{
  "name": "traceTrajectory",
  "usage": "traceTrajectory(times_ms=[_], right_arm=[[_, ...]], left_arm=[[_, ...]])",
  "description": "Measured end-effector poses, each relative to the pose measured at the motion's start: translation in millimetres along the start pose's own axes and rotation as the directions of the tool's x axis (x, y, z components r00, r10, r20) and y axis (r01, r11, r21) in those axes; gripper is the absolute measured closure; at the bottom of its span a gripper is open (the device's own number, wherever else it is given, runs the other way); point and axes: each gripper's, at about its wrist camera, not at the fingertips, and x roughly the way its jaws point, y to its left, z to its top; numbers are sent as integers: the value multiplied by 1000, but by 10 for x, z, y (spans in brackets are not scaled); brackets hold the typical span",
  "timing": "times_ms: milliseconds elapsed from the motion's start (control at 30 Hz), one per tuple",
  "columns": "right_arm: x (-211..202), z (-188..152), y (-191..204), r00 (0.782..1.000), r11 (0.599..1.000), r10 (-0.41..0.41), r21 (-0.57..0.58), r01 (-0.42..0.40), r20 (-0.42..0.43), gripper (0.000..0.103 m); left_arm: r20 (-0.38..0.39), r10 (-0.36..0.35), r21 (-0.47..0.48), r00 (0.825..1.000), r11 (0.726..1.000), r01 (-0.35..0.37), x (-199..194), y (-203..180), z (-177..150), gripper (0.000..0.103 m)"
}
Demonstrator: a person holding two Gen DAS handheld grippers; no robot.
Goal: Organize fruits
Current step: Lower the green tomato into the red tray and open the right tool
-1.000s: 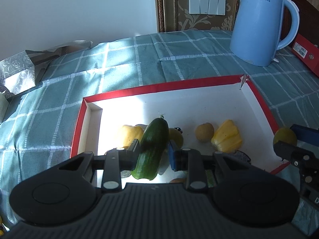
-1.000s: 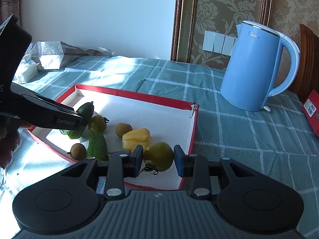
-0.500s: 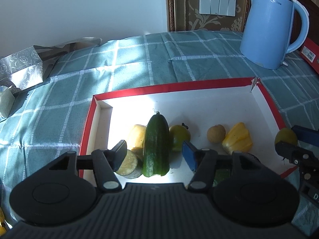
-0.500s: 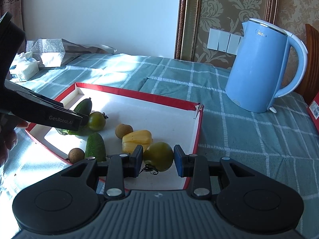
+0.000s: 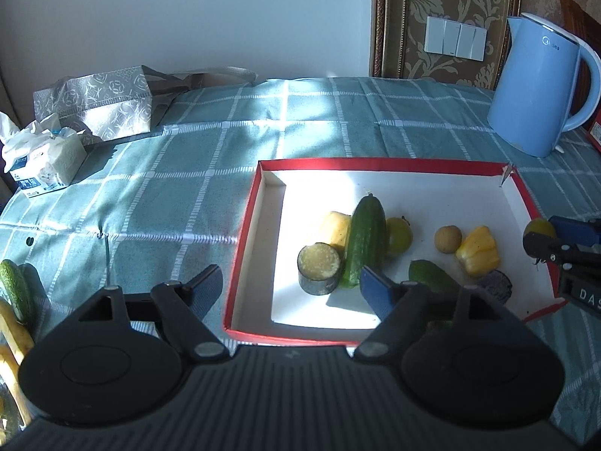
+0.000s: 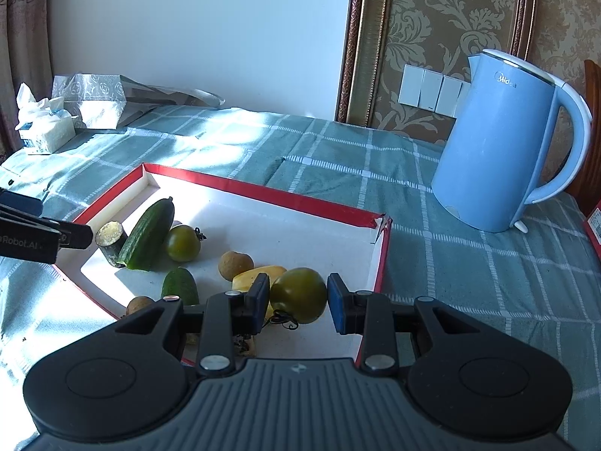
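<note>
Left gripper [image 5: 291, 287]: jaws spread wide, having just been opening, with nothing between them; the gap spans the red near-left rim of the box [image 5: 240, 263], and the left finger hangs over the checked tablecloth [image 5: 180, 195]. Right gripper [image 6: 298, 302]: jaws clamped on a green tomato [image 6: 298, 295], held above the near-right part of the box. Inside the white-floored, red-rimmed box, seen from the left wrist camera, the long cucumber [image 5: 364, 240] lies at about 1 o'clock from the left gripper, its tip propped on a second green tomato [image 5: 398, 235]; a cut cylindrical piece [image 5: 319, 268] with pale top stands touching the cucumber's near end at its 9 o'clock side, and a yellow fruit piece [image 5: 336, 227] sits just behind them. At 3 o'clock from the cucumber are a brown round fruit [image 5: 447, 238] and a yellow segment [image 5: 479, 250], close together; a short cucumber piece [image 5: 428, 278] lies nearer the camera. Outside the box: blue kettle [image 5: 537, 90] at 1 o'clock, far corner; tissue pack [image 5: 45, 161] and silver bag [image 5: 97, 103] at 10 o'clock; another cucumber [image 5: 15, 289] at 9 o'clock near the table edge.
</note>
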Motion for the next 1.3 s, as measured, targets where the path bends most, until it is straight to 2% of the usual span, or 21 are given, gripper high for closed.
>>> traceTrajectory(times_ms=[100,500,1300], right_arm=[[79,14,11,1000,1000,-7,-12,7,4,70],[425,79,-15,999,999,-52,-11,52,-13,70],[324,84,-48,998,998,-66,3,66,-7,70]], left_arm=[[-10,3,-40,1000,999,-3,-82,119,-104,24],[-55,44,-84,997,995,-49,-234,324,-441,24],[-57,46,-77,997,996,-50,-249,315,-457,23]])
